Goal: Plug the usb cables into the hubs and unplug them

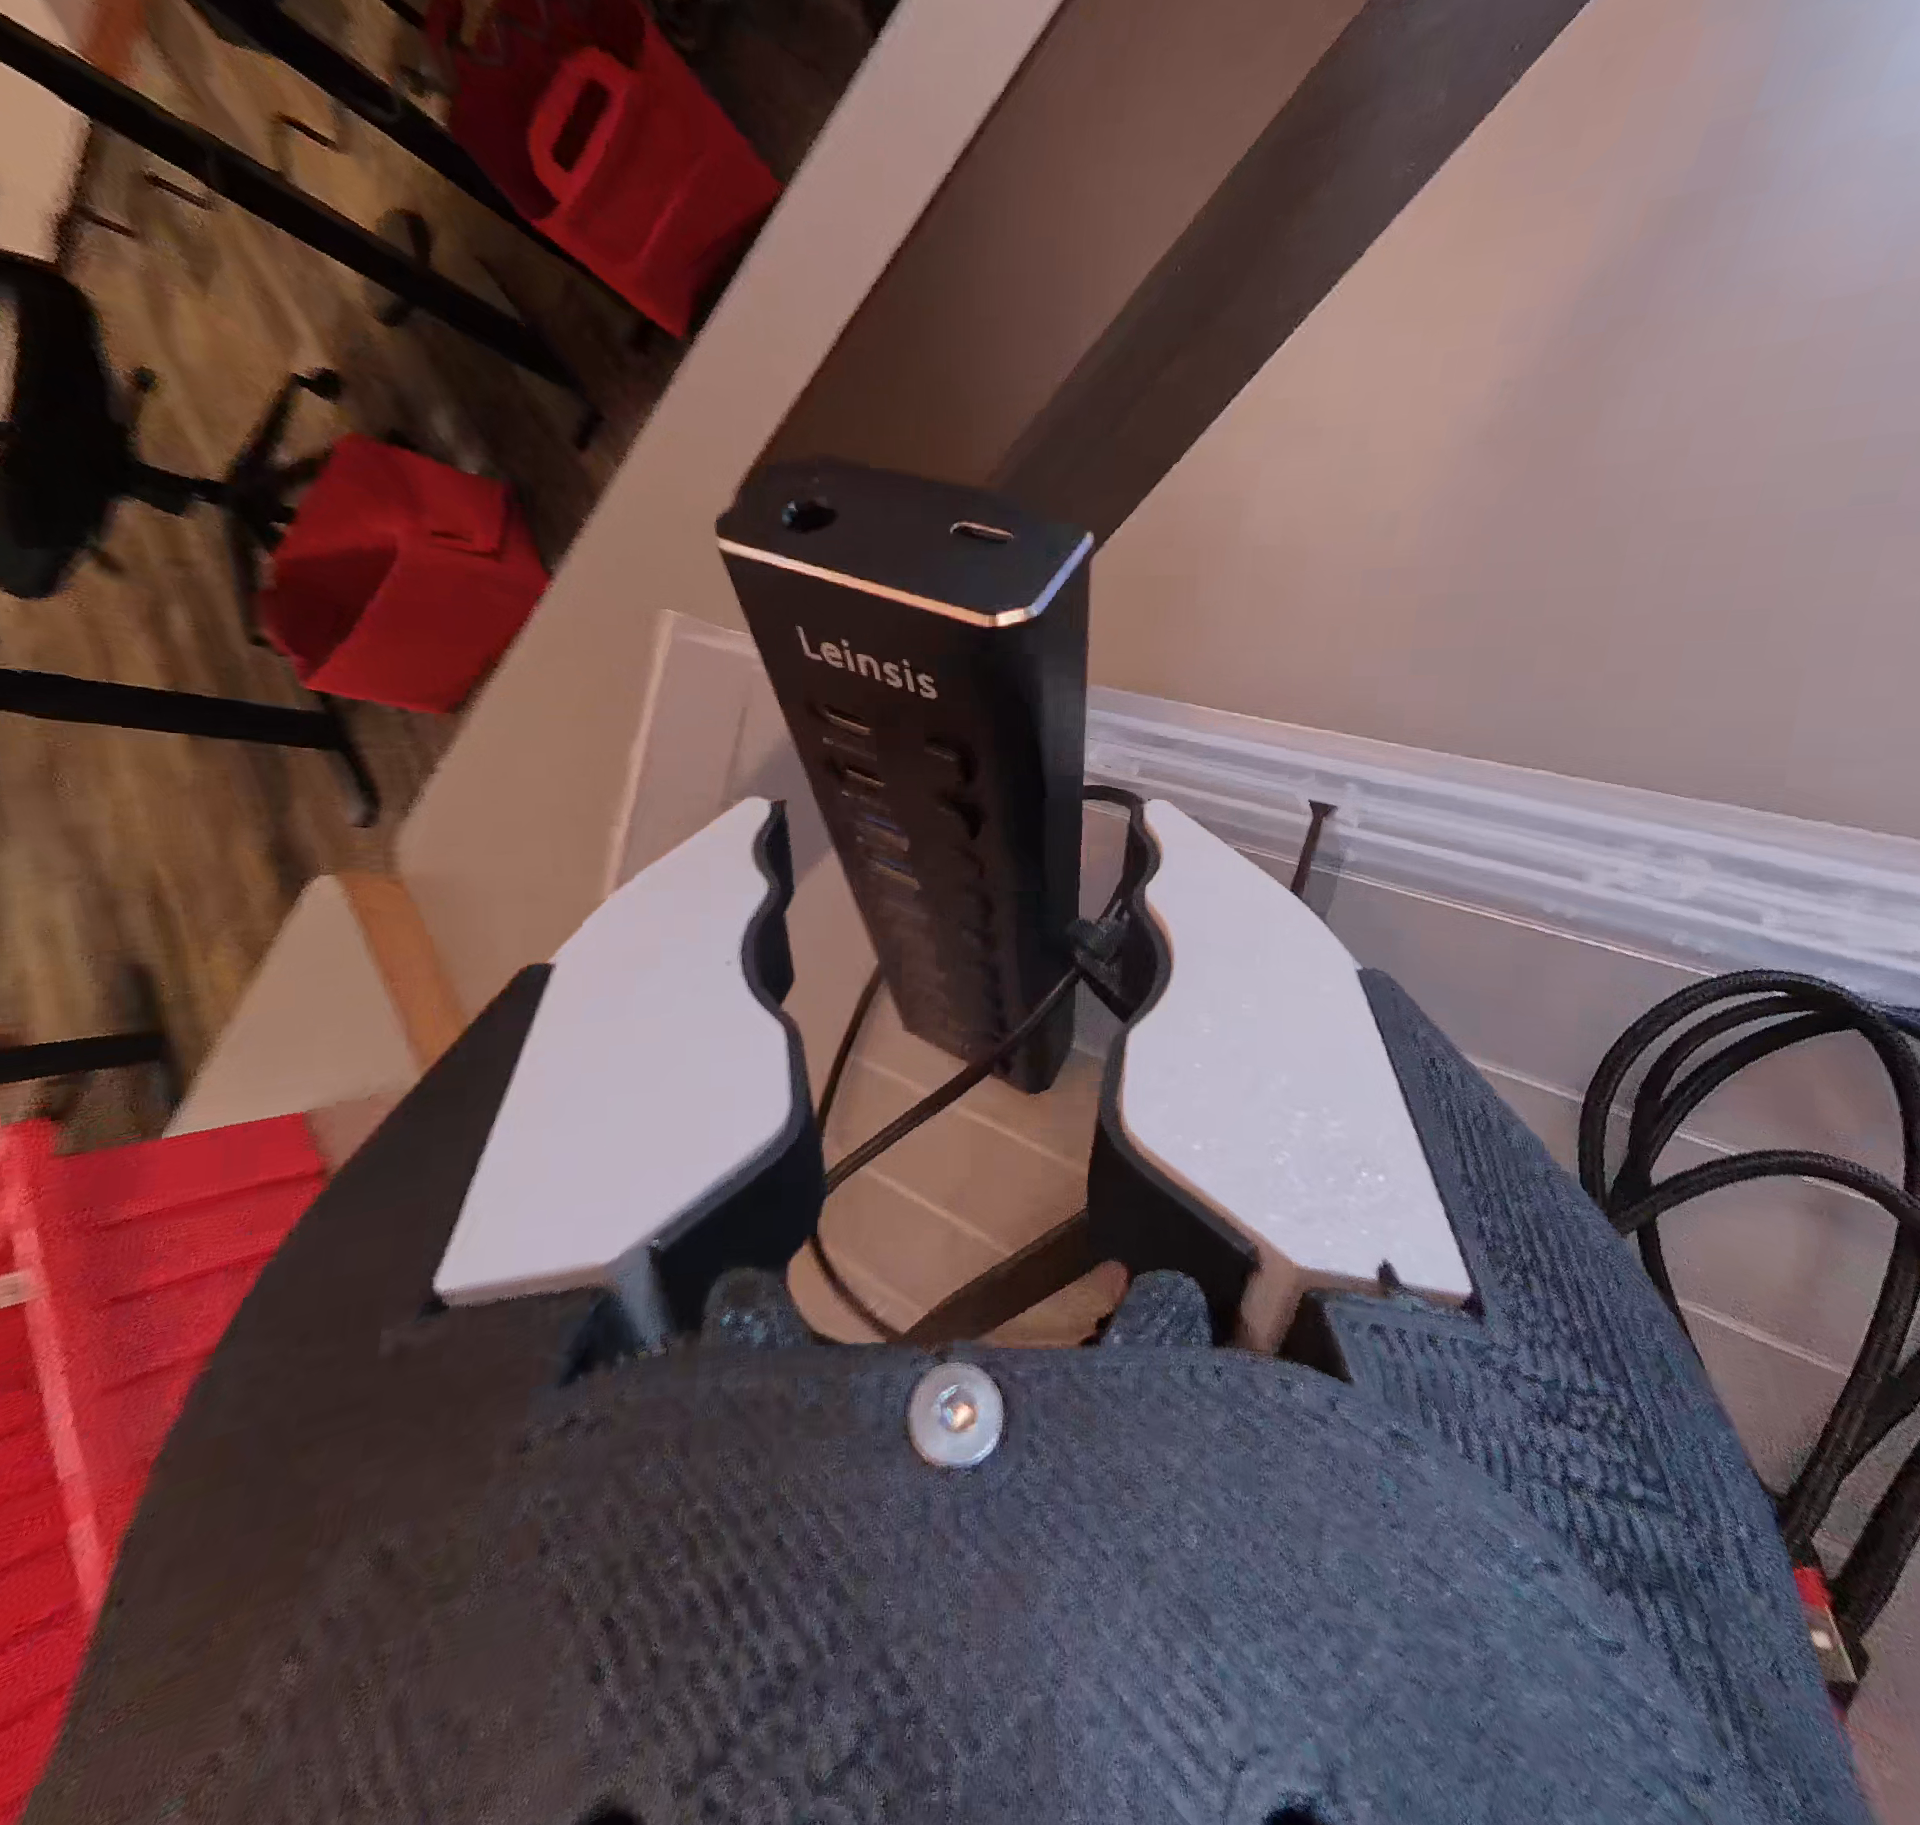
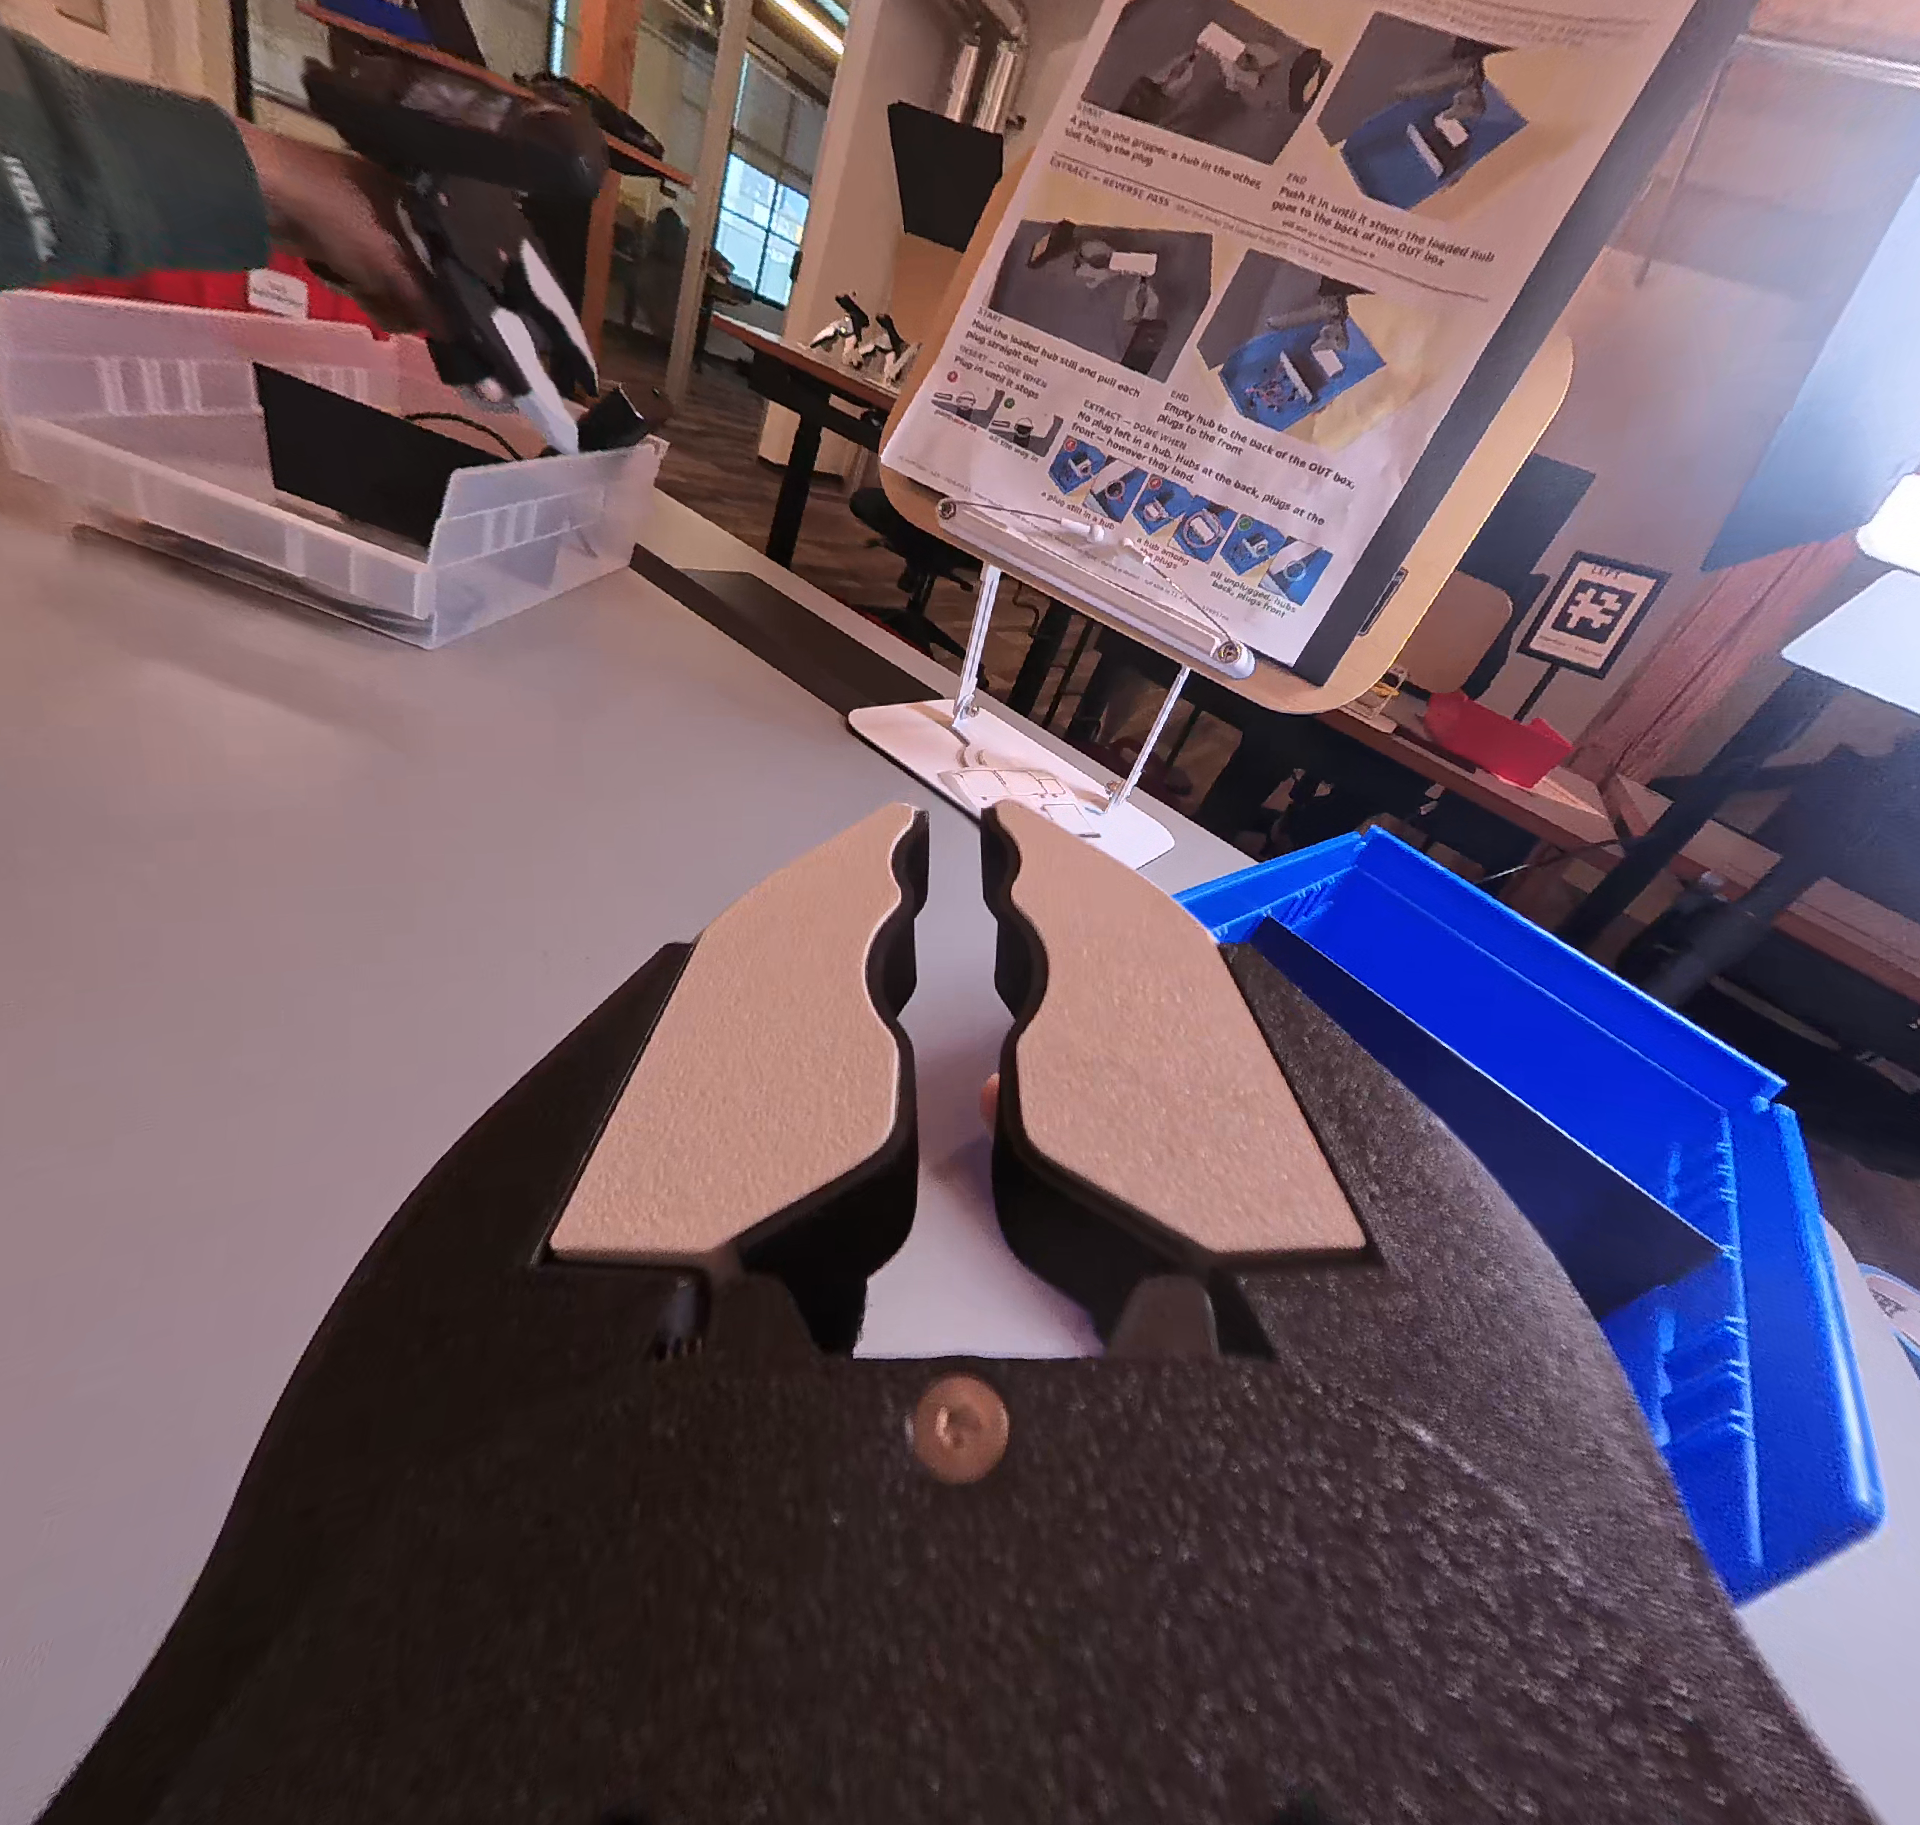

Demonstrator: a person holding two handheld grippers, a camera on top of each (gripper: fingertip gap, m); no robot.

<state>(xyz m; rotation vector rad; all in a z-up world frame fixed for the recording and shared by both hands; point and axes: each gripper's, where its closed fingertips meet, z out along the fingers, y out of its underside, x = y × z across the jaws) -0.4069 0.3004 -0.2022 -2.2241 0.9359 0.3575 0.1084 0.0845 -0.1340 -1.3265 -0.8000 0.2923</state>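
In the left wrist view my left gripper (image 1: 961, 830) is open over a clear plastic bin (image 1: 1455, 840). A black USB hub (image 1: 914, 695) stands tilted on end in the bin, between and just beyond the fingertips, with gaps on both sides. A thin black cable (image 1: 935, 1089) loops around its base. In the right wrist view my right gripper (image 2: 956, 825) is nearly closed with nothing in it, low over the grey table (image 2: 364, 892). The left gripper (image 2: 551, 393) also shows there at far left, reaching into the clear bin (image 2: 499, 549) by the hub (image 2: 615, 419).
Coiled black braided cables (image 1: 1766, 1131) with a red plug (image 1: 1829, 1650) lie to the right of the hub. A blue bin (image 2: 1558, 1100) sits right of my right gripper. An instruction sheet on a white stand (image 2: 1195, 321) stands at the table's far edge. Red bins (image 1: 395, 580) are on the floor. The left gripper's tips are roughly 55 cm from the right gripper's.
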